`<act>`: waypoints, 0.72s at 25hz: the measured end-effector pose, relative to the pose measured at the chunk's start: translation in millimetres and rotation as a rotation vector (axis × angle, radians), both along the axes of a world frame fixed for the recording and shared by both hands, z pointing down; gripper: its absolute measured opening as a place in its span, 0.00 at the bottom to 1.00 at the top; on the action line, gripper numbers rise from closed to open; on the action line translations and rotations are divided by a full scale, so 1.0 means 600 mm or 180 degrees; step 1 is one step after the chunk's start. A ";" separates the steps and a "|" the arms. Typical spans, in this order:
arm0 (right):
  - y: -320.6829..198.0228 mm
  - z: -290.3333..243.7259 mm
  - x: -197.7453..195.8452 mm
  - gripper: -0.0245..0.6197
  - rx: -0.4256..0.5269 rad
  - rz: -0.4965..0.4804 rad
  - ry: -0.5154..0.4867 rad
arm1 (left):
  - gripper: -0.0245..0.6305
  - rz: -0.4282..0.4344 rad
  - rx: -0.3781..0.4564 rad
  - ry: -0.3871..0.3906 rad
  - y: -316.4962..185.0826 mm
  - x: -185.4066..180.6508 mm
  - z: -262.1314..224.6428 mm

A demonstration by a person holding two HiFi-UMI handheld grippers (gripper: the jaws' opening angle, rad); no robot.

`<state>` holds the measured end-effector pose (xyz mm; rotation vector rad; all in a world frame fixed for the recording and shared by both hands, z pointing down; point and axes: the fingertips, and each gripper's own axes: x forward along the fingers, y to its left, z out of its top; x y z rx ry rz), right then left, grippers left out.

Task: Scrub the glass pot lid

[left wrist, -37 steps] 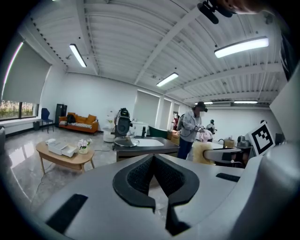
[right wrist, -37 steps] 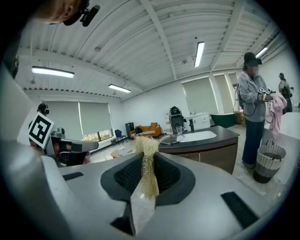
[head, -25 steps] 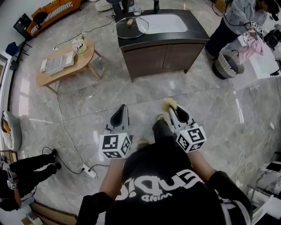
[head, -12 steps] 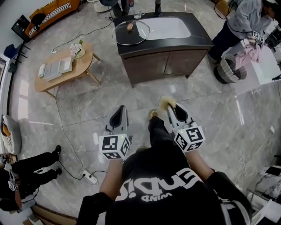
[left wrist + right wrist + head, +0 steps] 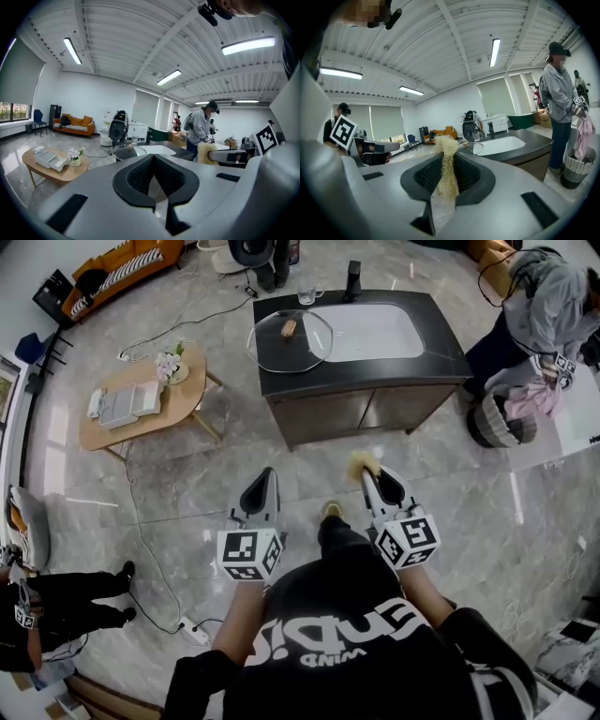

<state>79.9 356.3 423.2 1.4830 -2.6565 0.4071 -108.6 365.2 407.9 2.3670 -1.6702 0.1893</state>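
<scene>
The glass pot lid lies flat on the dark counter, left of the white sink; it also shows far off as the lid and the lid. My right gripper is shut on a yellowish fibre scrubber, whose tuft sticks up between the jaws as the scrubber. My left gripper is shut with nothing in it. Both are held at waist height over the floor, well short of the counter. In their own views, the left gripper and right gripper point at the counter.
A faucet and a glass cup stand at the counter's back edge. A wooden coffee table sits at left. A person and a basket are at right. A cable and power strip lie on the floor.
The counter and lid have slid lower and nearer in the head view as I walk toward them. Both grippers keep their pose, the scrubber still held.
</scene>
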 end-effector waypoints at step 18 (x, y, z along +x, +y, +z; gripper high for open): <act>-0.247 -0.012 0.027 0.13 0.0040 -0.0407 -0.0024 | 0.06 -0.0405 0.0063 -0.0026 -0.219 0.034 -0.019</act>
